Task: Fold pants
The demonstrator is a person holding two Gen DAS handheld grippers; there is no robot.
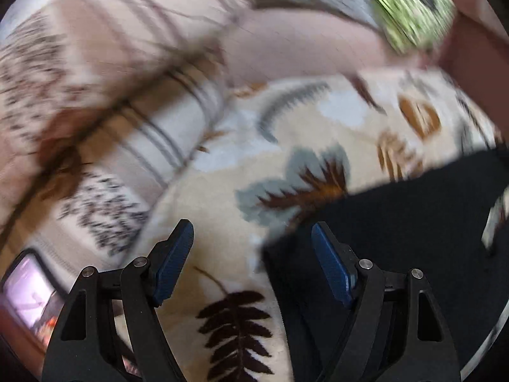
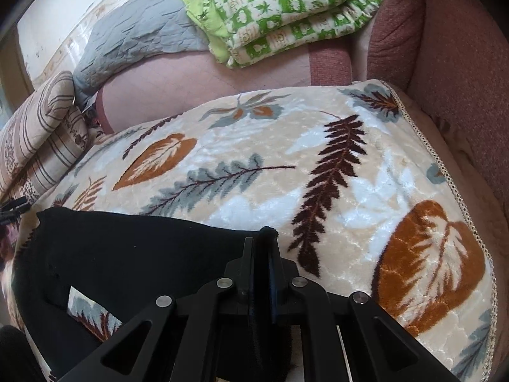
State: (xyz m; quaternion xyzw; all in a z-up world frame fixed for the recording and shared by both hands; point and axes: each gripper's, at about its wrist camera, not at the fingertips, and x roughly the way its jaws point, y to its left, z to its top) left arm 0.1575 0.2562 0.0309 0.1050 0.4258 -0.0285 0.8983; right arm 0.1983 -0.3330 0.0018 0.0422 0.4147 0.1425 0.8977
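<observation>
The black pants (image 2: 127, 248) lie on a cream leaf-patterned blanket (image 2: 286, 159). My right gripper (image 2: 265, 248) is shut on a corner of the pants, whose fabric pokes out between the fingers. In the left wrist view the pants (image 1: 397, 222) fill the lower right, and their edge runs just under the right fingertip. My left gripper (image 1: 253, 238) is open and empty above the blanket (image 1: 222, 191), beside the pants' edge. That view is motion-blurred.
A striped pillow (image 2: 41, 133) lies at the left. A green-and-white quilt (image 2: 286, 9) and a grey quilt (image 2: 133, 35) lie at the back. A pink upholstered armrest (image 2: 461, 79) rises on the right. A phone screen (image 1: 25, 289) shows at the lower left.
</observation>
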